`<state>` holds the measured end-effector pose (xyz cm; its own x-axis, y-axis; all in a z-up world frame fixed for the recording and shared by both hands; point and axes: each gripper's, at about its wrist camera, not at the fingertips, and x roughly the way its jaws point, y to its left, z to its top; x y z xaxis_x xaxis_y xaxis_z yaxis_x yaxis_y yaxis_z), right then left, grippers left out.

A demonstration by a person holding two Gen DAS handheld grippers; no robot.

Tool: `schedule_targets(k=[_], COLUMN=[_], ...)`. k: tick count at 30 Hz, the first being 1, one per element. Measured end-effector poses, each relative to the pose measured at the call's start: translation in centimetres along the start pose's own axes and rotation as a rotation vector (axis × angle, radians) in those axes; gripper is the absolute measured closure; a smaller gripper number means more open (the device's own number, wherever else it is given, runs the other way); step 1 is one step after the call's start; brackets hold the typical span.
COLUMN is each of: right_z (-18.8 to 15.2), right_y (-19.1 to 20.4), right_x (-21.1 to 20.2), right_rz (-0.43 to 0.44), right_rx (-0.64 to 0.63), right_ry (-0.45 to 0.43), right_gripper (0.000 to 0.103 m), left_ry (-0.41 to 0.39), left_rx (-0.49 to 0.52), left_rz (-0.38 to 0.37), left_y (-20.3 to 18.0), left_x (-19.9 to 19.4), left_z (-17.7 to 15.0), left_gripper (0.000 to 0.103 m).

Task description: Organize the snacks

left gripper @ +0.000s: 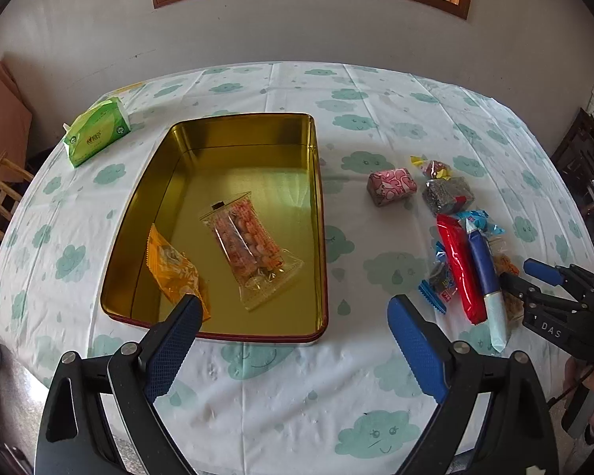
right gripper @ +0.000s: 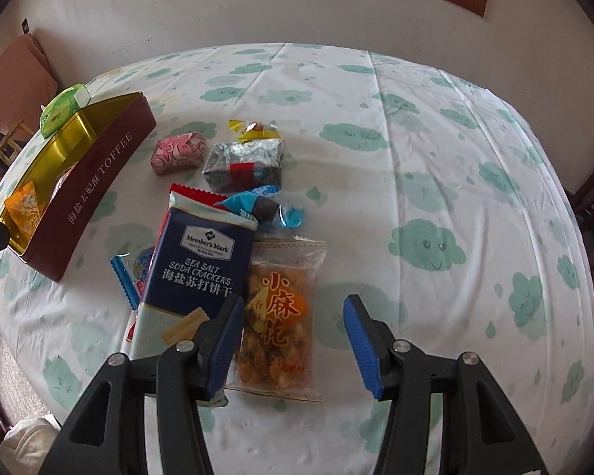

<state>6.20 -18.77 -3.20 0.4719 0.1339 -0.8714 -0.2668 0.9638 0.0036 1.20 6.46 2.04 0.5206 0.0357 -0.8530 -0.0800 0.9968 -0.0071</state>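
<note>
A gold-lined tin [left gripper: 158, 198] with a maroon outer wall [right gripper: 95, 182] holds an orange packet [left gripper: 176, 273] and a clear red-printed packet [left gripper: 249, 253]. My left gripper [left gripper: 295, 308] hangs open over the tin's near edge with nothing between its fingers. Right of the tin lies a pile of snacks: a pink packet [right gripper: 178, 152], a dark packet [right gripper: 245, 162], a navy soda cracker pack [right gripper: 198, 269] and a clear packet of fried twists [right gripper: 281, 316]. My right gripper [right gripper: 293, 308] is open above the twist packet, its left finger over the cracker pack's edge.
A green tissue pack [left gripper: 97, 130] lies beyond the tin at the back left. A wooden chair [left gripper: 0, 194] stands off the table's left side and dark furniture [left gripper: 586, 150] off its right. The cloud-print cloth [right gripper: 435, 158] is bare to the right of the snacks.
</note>
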Motion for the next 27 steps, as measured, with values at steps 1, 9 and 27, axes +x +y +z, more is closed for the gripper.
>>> schedule_targets(k=[1, 9, 27], right_z=[0.0, -0.8, -1.2], right_y=[0.1, 0.7, -7.1], right_x=[0.2, 1.2, 1.0], right_rz=[0.008, -0.001, -0.097], right_rx=[0.001, -0.018, 0.119], right_ry=[0.0, -0.003, -0.057], right_gripper=[0.049, 0.05, 0.066], left_ry=[0.002, 0.032, 0.069], left_rx=[0.005, 0.025, 0.144], left_rz=[-0.002, -0.036, -0.117], left_y=[-0.3, -2.0, -9.5], left_x=[0.1, 1.0, 2.0], left_z=[0.0, -0.1, 0.5], left_gripper=[0.01, 0.01, 0.01])
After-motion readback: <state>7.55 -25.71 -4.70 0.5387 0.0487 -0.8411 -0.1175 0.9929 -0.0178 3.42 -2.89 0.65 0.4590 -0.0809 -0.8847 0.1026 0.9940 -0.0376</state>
